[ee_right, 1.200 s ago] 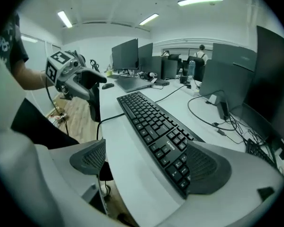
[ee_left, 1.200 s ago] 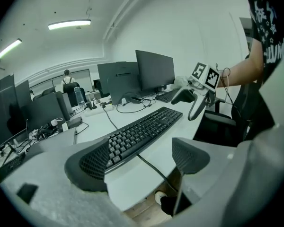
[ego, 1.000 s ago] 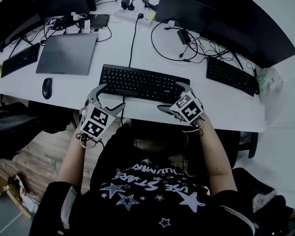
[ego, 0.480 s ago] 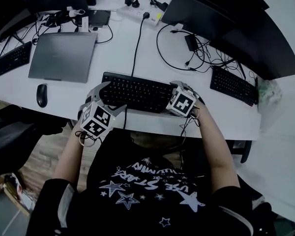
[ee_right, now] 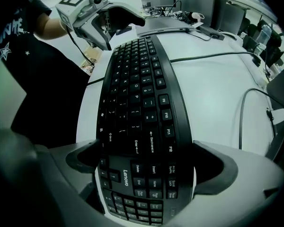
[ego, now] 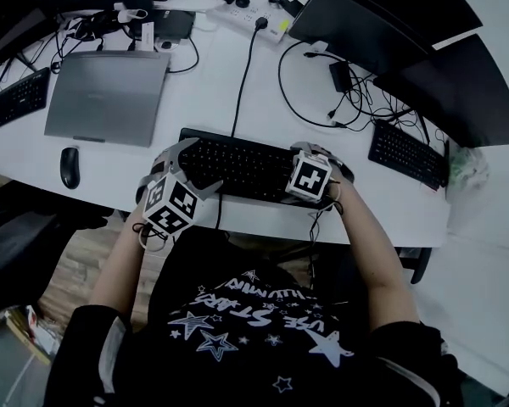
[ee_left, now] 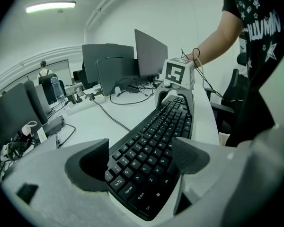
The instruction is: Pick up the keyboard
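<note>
- My left fingers (ee_left: pixel 92 167) are wide, with one end of the keyboard (ego: pixel 246 166) between them; right fingers (ee_right: pixel 217 167) likewise.
- I should close both pairs together on the edges, then lift level.

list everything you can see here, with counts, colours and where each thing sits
desk: 1, white, fills the scene
keyboard: 1, black, front middle of desk
other keyboards: 2, black, desk's left and right ends
laptop: 1, grey, closed, left of centre
mouse: 1, black, near edge in front of laptop
monitors: at least 3, black, far edge
power strip: 1, white, far middle
cables: several, black, across desk
left claw: 1, grey, jaws apart astride keyboard's left end
right claw: 1, grey, jaws apart astride its right end
</note>
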The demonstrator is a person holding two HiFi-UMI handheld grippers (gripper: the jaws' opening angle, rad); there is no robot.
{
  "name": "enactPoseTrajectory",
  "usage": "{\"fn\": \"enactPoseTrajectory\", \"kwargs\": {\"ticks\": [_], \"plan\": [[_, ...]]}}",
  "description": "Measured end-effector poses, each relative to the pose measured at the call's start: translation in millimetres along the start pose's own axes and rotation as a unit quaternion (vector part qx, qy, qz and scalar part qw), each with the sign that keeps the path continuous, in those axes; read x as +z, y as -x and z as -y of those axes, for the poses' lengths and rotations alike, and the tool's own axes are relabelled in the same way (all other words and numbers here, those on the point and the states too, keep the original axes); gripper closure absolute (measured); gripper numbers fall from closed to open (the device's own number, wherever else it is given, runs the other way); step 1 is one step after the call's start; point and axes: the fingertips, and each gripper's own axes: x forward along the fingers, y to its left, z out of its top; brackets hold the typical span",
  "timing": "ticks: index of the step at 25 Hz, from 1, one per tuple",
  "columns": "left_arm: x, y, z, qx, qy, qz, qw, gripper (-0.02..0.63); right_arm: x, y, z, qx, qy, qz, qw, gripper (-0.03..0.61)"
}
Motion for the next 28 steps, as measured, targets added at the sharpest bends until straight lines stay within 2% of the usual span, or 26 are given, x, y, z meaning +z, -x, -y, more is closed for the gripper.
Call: {"fn": "enactPoseTrajectory", "kwargs": {"ticks": [8, 13, 18, 22, 28], "plan": [[-4.5, -9.8, -0.2, -0.003, 0.009, -0.011, 0.9999, 0.203, 0.6, -1.9, -0.7, -0.008, -0.001, -0.007, 1.0, 0.005], [-2.6, -11.7, 0.6, 0.0, -0.017, -0.025, 0.9995, 0.203, 2.6, 4.7, -1.8, -0.042, 0.004, -0.006, 0.999, 0.005], [10.4, -12.0, -1.3, 0.009, -0.073, -0.04, 0.9965, 0.203, 3.4, 16.9, -6.4, -0.12, 0.01, 0.002, 0.993, 0.005], [25.2, -11.1, 0.9, 0.005, -0.132, -0.054, 0.9897, 0.204, 1.0, 24.4, -11.4, -0.196, 0.019, 0.008, 0.98, 0.005], [42.3, -12.3, 14.8, -0.065, -0.191, -0.087, 0.9756, 0.204, 1.1, 35.6, -21.8, -0.301, 0.042, 0.031, 0.952, 0.005]]}}
